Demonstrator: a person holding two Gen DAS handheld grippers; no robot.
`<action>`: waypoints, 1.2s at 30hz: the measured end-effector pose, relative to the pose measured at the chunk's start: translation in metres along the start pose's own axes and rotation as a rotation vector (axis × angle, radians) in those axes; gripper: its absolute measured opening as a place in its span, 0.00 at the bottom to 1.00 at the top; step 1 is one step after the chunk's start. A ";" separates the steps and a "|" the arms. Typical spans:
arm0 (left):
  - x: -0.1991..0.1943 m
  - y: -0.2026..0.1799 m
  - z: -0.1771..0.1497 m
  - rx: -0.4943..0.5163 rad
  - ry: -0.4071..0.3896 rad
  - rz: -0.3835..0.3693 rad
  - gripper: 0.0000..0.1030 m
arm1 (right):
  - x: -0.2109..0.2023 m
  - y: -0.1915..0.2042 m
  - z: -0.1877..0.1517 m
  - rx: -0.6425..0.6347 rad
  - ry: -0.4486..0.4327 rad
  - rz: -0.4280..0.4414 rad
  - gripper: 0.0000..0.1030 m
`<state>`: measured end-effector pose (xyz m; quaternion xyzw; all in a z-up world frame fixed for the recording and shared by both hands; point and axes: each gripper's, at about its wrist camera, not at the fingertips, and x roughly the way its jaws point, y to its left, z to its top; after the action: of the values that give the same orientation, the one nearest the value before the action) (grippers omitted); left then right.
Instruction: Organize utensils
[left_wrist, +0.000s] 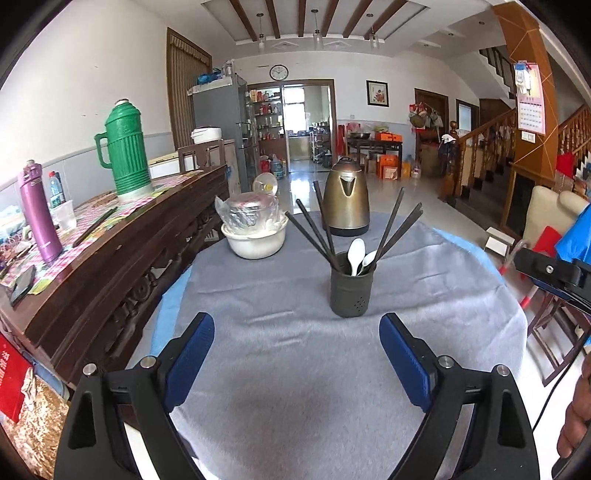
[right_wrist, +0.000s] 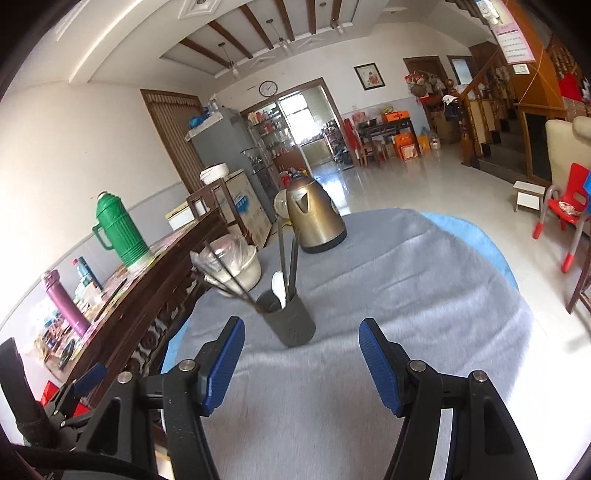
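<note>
From the left wrist view, the left gripper (left_wrist: 297, 328) hovers low over a round counter (left_wrist: 443, 295) draped in a grey cloth, its blue-padded fingers (left_wrist: 192, 354) spread wide apart with only bare cloth between them. Ahead of the fingers, slightly right of centre, stands a dark utensil holder (left_wrist: 349, 291), upright on the cloth and well clear of both pads. Several dark chopsticks (left_wrist: 314, 229) fan out of it to the left and right, and two white spoons (left_wrist: 356, 254) lean bowl-up inside it. Behind the holder sits a bronze kettle (left_wrist: 346, 201), and to its left a white basin (left_wrist: 255, 240) holding a plastic-wrapped metal container. Along the left runs a dark wooden sideboard (left_wrist: 110, 266) carrying a green thermos (left_wrist: 125, 147) and a purple flask (left_wrist: 38, 214). At the right edge a black part of the other tool and a bit of the person's hand (left_wrist: 576, 417) show. From the right wrist view, the right gripper (right_wrist: 301, 350) also hangs over the grey cloth, its fingers (right_wrist: 380, 365) standing apart and gripping nothing. The utensil holder (right_wrist: 290, 321) stands just beyond the tip of the left-hand finger, left of the gap and not touching it; chopsticks (right_wrist: 286, 254) rise from it and lean toward the basin (right_wrist: 243, 271), with one white spoon (right_wrist: 279, 290) visible at its mouth. The kettle (right_wrist: 314, 221) stands farther back, the green thermos (right_wrist: 118, 229) on the sideboard (right_wrist: 147, 295) to the left, and a red child's chair (right_wrist: 565, 210) on the floor at the right. Part of the left gripper (right_wrist: 88, 373) peeks in at the lower left corner.
</note>
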<state>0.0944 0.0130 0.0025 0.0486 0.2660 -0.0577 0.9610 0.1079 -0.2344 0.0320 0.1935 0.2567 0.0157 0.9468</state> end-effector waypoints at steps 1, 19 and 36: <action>-0.003 0.000 -0.002 0.000 -0.001 0.001 0.89 | -0.004 0.001 -0.003 -0.005 0.000 0.002 0.66; -0.027 0.003 -0.024 0.033 -0.032 0.059 0.91 | -0.058 0.031 -0.043 -0.166 -0.101 -0.014 0.66; -0.044 0.006 -0.023 0.054 -0.071 0.103 0.91 | -0.053 0.048 -0.055 -0.182 -0.090 0.011 0.66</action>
<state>0.0457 0.0253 0.0062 0.0862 0.2271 -0.0170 0.9699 0.0377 -0.1774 0.0315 0.1088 0.2102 0.0352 0.9710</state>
